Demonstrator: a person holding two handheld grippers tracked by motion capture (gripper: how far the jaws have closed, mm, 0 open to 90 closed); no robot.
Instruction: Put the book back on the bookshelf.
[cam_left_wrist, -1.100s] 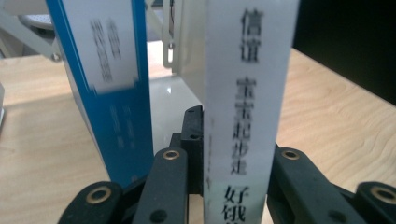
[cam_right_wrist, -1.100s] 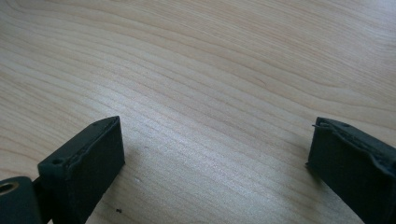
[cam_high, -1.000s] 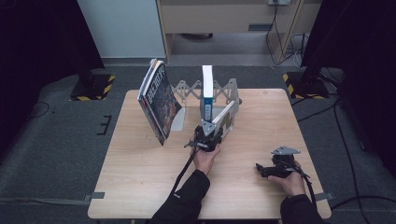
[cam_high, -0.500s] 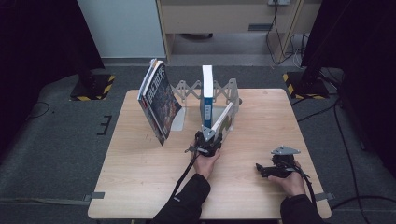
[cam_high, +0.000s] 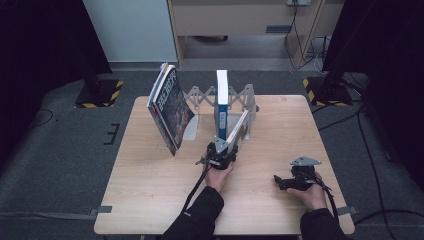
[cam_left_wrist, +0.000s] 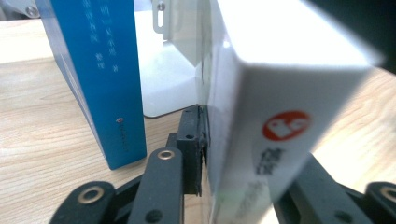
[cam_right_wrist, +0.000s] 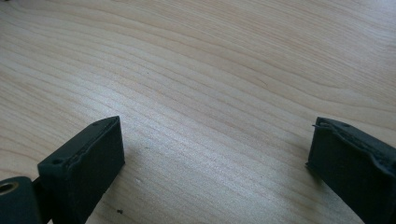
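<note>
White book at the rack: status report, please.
Left gripper jaws just opening, white book between them, leaning in the rack. Right gripper open, idle on the table. Blue book upright close beside.

Red round logo on white book (cam_left_wrist: 285, 126) spine; lettering unreadable.

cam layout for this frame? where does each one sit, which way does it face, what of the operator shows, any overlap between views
High view: above the person's side, looking forward and down on the table; both forearms, left gripper, right gripper.
Left gripper view: rides the left gripper, looking along its jaws, which have just been opening around the white book, with the blue book beside it.
Right gripper view: rides the right gripper, facing down at bare wood; jaws wide apart.
Shared: high and left gripper views both show the white book and blue book.
</note>
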